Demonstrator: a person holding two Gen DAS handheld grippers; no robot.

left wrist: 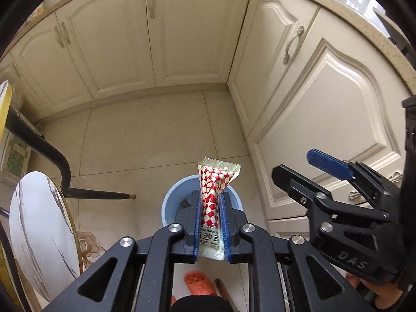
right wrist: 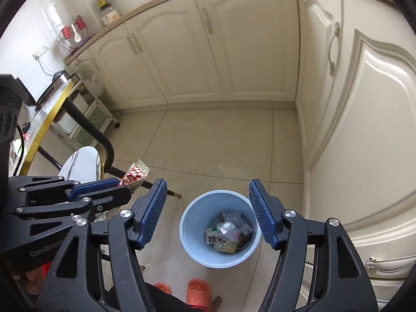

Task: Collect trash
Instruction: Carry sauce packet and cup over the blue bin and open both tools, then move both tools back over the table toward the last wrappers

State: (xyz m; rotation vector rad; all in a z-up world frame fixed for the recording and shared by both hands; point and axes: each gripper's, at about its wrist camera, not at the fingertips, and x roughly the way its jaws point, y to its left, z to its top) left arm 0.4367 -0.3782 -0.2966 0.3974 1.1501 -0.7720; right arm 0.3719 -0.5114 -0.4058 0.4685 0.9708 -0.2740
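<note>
- The left gripper (left wrist: 211, 208), black plastic with ribbed blue pads, was clenched on a wrapper (left wrist: 214, 202); both pads pressed its sides.
- The wrapper was a slim, crinkly foil sachet with a red-and-white checked print, heart shapes and a serrated top edge. It stood upright between the pads, its flared top poking above them.
- Directly below it sat the bin (right wrist: 219, 227), a round, smooth, pale-blue plastic pail on the floor (right wrist: 208, 143).
- In the left wrist view only the bin's rim showed, either side of the fingers.
- The right gripper (right wrist: 208, 213) was released, its jaws spread wide with nothing between them. Its studded blue pads framed the bin's mouth in the right wrist view.
- Inside the bin lay a loose heap of crumpled wrappers (right wrist: 228, 234) in white, silver and yellow.
- The floor was glossy beige tile with thin grout lines.
- Cream cabinets (left wrist: 156, 39) with arched raised panels and curved metal handles met in a corner behind the bin.
- A round white marble-look table (left wrist: 39, 234) with a gold rim and bent black legs stood to the left.
- Orange, quilted rubber slippers (right wrist: 199, 292) showed at the bottom edge, near the bin.
</note>
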